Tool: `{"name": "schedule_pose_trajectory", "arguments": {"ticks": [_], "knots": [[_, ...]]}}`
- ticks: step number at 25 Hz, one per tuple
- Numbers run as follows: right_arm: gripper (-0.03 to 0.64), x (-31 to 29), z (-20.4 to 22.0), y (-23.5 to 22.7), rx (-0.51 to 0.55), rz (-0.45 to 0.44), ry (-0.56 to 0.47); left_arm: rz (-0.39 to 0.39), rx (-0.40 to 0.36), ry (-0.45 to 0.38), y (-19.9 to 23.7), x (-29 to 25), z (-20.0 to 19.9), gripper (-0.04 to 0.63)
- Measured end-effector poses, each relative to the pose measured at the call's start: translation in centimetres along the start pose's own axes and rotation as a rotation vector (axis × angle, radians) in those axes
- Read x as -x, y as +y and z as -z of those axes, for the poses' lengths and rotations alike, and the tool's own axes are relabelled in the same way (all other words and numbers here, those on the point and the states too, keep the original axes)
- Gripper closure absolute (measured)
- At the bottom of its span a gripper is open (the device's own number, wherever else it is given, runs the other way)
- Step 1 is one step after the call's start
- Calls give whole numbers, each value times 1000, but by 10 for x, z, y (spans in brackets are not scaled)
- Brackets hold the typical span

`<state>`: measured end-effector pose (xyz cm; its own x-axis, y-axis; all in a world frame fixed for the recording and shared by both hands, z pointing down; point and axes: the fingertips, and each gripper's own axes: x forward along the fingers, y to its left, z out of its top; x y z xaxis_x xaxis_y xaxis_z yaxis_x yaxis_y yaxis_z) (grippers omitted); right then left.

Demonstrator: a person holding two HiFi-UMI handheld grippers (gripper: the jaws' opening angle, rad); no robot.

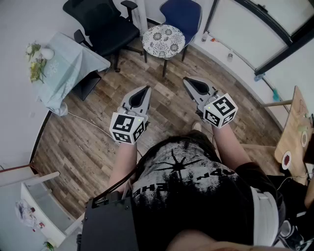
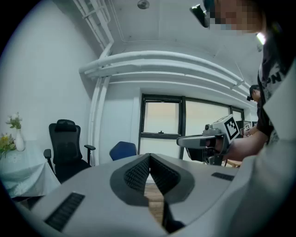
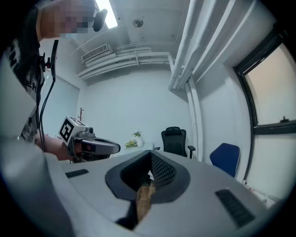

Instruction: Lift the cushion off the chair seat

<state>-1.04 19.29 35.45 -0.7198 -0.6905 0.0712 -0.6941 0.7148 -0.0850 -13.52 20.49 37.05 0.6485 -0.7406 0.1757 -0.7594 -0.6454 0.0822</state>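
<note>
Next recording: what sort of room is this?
Probably a small office or staff break room: a black swivel office chair and a blue visitor chair stand near a cloth-covered table that holds flowers.

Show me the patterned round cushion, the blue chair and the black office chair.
patterned round cushion [image 1: 163, 41]: head view, centre of its top face.
blue chair [image 1: 181, 14]: head view, on its blue upholstery.
black office chair [image 1: 115, 33]: head view, middle of its seat.
</note>
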Motion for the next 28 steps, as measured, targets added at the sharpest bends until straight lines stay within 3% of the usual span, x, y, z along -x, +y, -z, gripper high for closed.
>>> {"name": "schedule_pose_trajectory", "arguments": {"ticks": [7, 18, 28], "knots": [[600, -9, 5, 5, 30, -10, 10, 8, 5, -2, 4, -2, 6, 583], [600, -14, 9, 11, -5, -21, 22, -16, -10, -16, 10, 6, 5, 583], [599, -21, 16, 10, -10, -40, 30, -31, 30, -18, 20, 1, 14, 583]]}}
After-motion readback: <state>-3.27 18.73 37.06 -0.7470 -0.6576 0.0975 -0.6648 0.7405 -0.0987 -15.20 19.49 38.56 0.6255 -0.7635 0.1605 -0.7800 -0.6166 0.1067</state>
